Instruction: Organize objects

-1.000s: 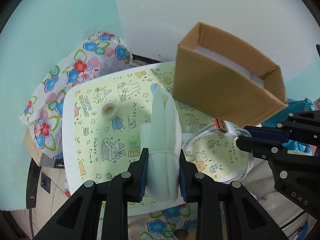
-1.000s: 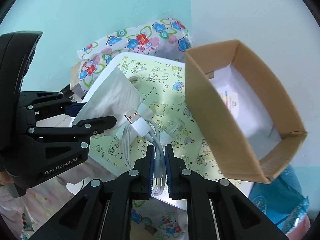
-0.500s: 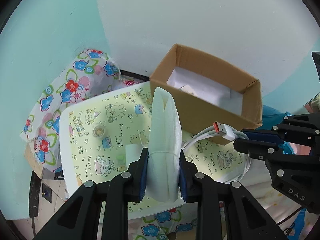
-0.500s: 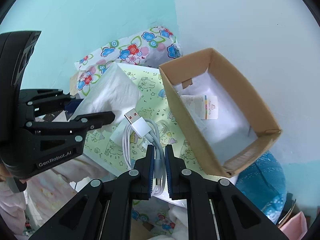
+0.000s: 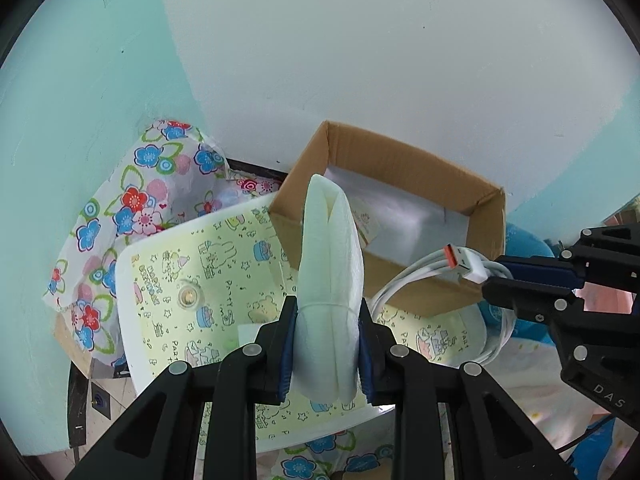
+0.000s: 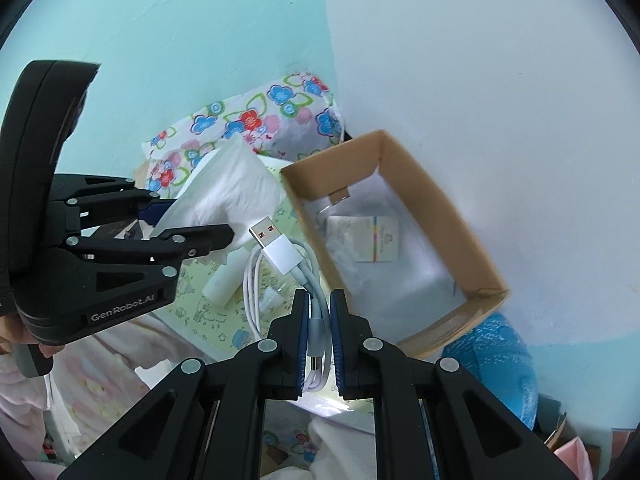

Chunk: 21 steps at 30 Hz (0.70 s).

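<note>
1. Cardboard, brown and open at the top, forms the rectangular box (image 5: 384, 276) that stands at the far right of the surface (image 5: 168, 264), against the white wall (image 5: 400, 60)
2. That surface is a white board with a pale yellow cartoon print reading "party time"; its near left part is bare apart from a small round clear object (image 5: 189, 298), too small to identify
3. Inside the box lies a white lining with a small white card (image 6: 378, 240) bearing a coloured stripe, flat on the bottom
4. The left gripper (image 5: 327, 350) has its jaws pressed against a folded wad of white tissue paper (image 5: 330, 280), pinching it near its lower end; the tissue stands upright, and its tip overlaps the near left corner of the box in the left wrist view
5. The right gripper (image 6: 319, 340) has its jaws nearly together, clamped on a coiled white USB cable (image 6: 280, 276); the loops hang out ahead of the jaws and the plug with the orange-red insert (image 6: 262, 234) points up and to the left
6. In the right wrist view the cable coil hangs just beside the box's near long wall, over the printed surface, and not inside the box
7. The two grippers sit near each other, the tissue to the left of the cable
8. A flower-patterned cloth (image 5: 132, 208) in blue, red and green lies bunched behind the surface's left edge, against the turquoise wall (image 5: 80, 80)
9. A blue textured bundle (image 6: 496, 356) rests below the box's right end
</note>
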### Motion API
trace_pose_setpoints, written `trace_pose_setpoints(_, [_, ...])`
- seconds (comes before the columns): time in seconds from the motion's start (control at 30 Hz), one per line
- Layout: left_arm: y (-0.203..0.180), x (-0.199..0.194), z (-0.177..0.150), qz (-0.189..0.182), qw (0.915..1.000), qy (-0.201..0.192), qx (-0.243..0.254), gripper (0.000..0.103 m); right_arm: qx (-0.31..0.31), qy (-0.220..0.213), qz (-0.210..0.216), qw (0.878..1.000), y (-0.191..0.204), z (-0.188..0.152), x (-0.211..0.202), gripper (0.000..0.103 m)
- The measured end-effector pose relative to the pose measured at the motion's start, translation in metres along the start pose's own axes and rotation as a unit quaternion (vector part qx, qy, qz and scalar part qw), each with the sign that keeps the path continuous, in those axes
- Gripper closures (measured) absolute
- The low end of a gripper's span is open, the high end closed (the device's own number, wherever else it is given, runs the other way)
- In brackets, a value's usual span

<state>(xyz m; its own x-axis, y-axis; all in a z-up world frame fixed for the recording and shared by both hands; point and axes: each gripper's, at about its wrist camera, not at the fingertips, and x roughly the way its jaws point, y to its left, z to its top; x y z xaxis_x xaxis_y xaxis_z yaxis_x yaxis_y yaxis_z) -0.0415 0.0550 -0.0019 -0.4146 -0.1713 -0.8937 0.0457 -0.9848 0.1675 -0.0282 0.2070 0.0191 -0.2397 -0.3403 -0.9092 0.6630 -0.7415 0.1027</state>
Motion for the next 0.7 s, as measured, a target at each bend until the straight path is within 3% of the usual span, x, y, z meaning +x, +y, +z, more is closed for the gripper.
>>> trace_pose_setpoints(0.4, [-0.027, 0.014, 0.039, 0.005, 0.9998, 0.006, 0.019, 0.078, 0.034, -0.015, 0.008, 0.999, -0.054, 0.012, -0.006, 0.089])
trace_pose_setpoints(0.7, [-0.050, 0.042, 0.073, -0.014, 0.9996, 0.013, 0.023, 0.078, 0.065, -0.015, -0.004, 0.998, -0.096, 0.017, 0.003, 0.089])
